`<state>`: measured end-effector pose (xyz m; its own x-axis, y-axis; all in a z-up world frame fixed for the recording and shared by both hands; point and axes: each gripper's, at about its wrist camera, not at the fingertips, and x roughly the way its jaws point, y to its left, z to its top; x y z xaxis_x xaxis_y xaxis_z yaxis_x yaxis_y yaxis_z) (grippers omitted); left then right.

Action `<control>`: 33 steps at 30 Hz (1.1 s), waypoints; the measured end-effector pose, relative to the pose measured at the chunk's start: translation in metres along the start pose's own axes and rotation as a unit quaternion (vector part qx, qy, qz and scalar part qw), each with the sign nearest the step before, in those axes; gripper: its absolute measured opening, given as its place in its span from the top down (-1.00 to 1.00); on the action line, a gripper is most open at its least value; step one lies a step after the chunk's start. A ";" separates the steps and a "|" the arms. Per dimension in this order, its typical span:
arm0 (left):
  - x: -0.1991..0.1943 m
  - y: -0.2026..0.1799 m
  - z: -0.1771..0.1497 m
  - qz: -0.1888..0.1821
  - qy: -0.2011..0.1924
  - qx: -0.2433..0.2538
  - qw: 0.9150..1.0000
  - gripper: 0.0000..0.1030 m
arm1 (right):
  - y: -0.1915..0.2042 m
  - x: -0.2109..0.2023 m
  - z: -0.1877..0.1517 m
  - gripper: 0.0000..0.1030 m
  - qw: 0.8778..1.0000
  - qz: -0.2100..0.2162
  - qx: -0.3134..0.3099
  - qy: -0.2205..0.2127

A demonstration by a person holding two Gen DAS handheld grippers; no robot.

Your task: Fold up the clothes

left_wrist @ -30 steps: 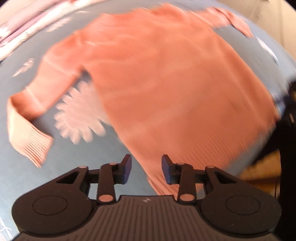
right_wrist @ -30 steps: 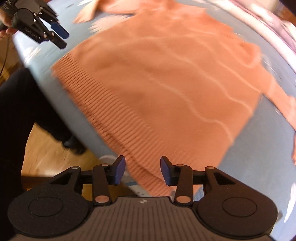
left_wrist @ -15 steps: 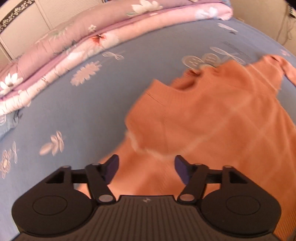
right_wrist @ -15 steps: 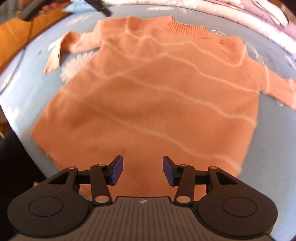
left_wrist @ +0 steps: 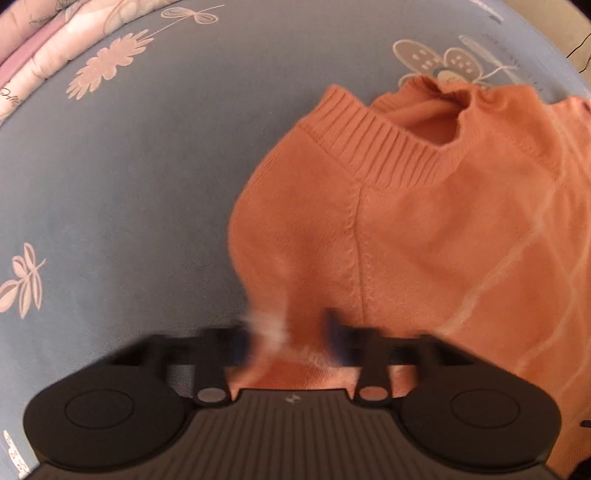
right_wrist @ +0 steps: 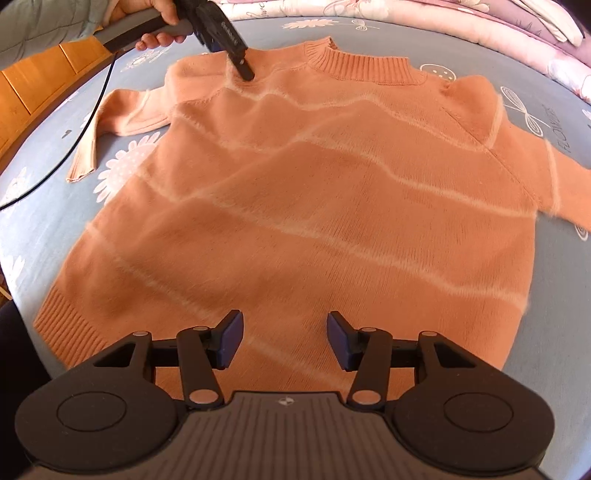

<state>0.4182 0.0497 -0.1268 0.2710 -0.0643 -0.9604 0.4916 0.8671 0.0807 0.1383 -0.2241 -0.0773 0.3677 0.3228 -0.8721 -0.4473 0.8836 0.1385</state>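
Blue floral bedsheet (right_wrist: 33,229) under everything, with rolled pink quilts (right_wrist: 480,26) along the far edge at twelve o'clock. Spread flat across the bed is the orange sweater (right_wrist: 314,192), front up, ribbed collar (right_wrist: 362,62) at twelve, hem toward me at six. My left claw (right_wrist: 246,74) is down on the shoulder just at nine o'clock of the collar, pinched together on a tuft of the knit (its own camera is blurred, but fabric bunches between the pads). One sleeve (right_wrist: 110,122) lies folded out at ten o'clock. My right claw (right_wrist: 285,339) hangs over the hem with its jaws apart and opening wider, sweater below them, nothing gripped.
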 end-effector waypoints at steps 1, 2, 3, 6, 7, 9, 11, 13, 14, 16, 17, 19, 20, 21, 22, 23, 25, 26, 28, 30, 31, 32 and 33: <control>0.001 -0.007 -0.004 0.024 -0.003 0.007 1.000 0.93 | -0.001 0.002 0.001 -0.08 1.000 0.000 0.001 0.000; 0.002 -0.013 -0.009 0.048 -0.007 0.014 0.999 0.93 | -0.001 0.003 0.001 -0.08 1.000 0.001 0.004 -0.002; -0.001 -0.021 -0.013 0.078 -0.019 0.027 0.996 0.93 | -0.002 0.005 0.001 -0.08 1.000 0.002 0.007 -0.003; -0.018 -0.019 -0.020 0.139 -0.056 0.003 0.989 0.92 | -0.003 0.004 0.000 -0.08 1.000 0.002 0.010 -0.008; -0.023 -0.013 -0.021 0.144 -0.065 -0.018 0.987 0.87 | -0.003 0.003 -0.001 -0.08 1.000 0.001 0.012 -0.009; -0.027 -0.007 -0.021 0.186 -0.073 -0.016 0.980 0.85 | -0.003 0.001 -0.002 -0.08 1.000 0.000 0.017 -0.010; -0.022 0.000 -0.019 0.186 -0.070 -0.032 0.979 0.84 | -0.003 -0.001 -0.004 -0.08 1.000 -0.001 0.020 -0.009; -0.004 0.001 -0.018 0.208 -0.056 -0.030 0.976 0.82 | -0.002 0.001 -0.006 -0.08 1.000 -0.002 0.022 -0.006; 0.008 -0.002 -0.020 0.231 -0.048 -0.021 0.972 0.82 | -0.002 0.001 -0.007 -0.08 1.000 -0.005 0.025 -0.003; 0.029 -0.005 -0.025 0.261 -0.034 -0.009 0.965 0.82 | -0.001 0.001 -0.009 -0.08 1.000 -0.010 0.026 0.000; 0.032 -0.005 -0.028 0.274 -0.040 -0.008 0.961 0.83 | -0.001 0.000 -0.010 -0.08 1.000 -0.014 0.026 0.001; 0.028 -0.001 -0.030 0.278 -0.052 -0.022 0.959 0.85 | -0.002 -0.004 -0.013 -0.13 0.999 -0.016 0.030 -0.001; 0.023 0.004 -0.029 0.281 -0.056 -0.029 0.958 0.85 | -0.004 -0.006 -0.015 -0.14 0.999 -0.015 0.034 -0.002; 0.017 0.009 -0.029 0.280 -0.057 -0.034 0.958 0.98 | -0.006 -0.006 -0.017 -0.15 0.999 -0.012 0.039 0.000; 0.012 0.016 -0.029 0.316 -0.054 -0.037 0.946 0.99 | -0.008 -0.006 -0.019 -0.15 0.999 -0.011 0.043 0.002; 0.007 0.026 -0.030 0.334 -0.055 -0.038 0.940 0.99 | -0.009 -0.005 -0.021 -0.15 0.999 -0.011 0.045 0.004; -0.013 0.057 -0.037 0.245 -0.058 -0.097 0.963 0.91 | -0.011 -0.002 -0.024 -0.15 0.999 -0.008 0.051 0.009; -0.025 0.069 -0.044 0.194 -0.077 -0.127 0.970 0.85 | -0.012 -0.001 -0.024 -0.15 0.999 -0.005 0.053 0.009; -0.045 0.076 -0.057 0.101 -0.100 -0.127 0.982 0.61 | -0.012 0.000 -0.024 -0.15 0.998 -0.001 0.057 0.006; -0.059 0.078 -0.066 0.027 -0.107 -0.106 0.988 -0.13 | -0.011 0.001 -0.022 -0.15 0.998 0.003 0.059 0.005; -0.061 0.074 -0.068 0.015 -0.102 -0.081 0.991 -0.41 | -0.011 0.002 -0.021 -0.15 0.998 0.005 0.058 0.005; -0.061 0.071 -0.069 0.021 -0.098 -0.055 0.993 -0.42 | -0.010 0.001 -0.020 -0.15 0.998 0.005 0.057 0.004; -0.062 0.068 -0.069 0.027 -0.094 -0.029 0.995 -0.42 | -0.009 0.001 -0.019 -0.15 0.998 0.006 0.056 0.004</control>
<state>0.3779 0.1471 -0.0806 0.4483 -0.1022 -0.8880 0.4242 0.8988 0.1107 0.1275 -0.2377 -0.0884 0.3557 0.3313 -0.8739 -0.3579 0.9121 0.2001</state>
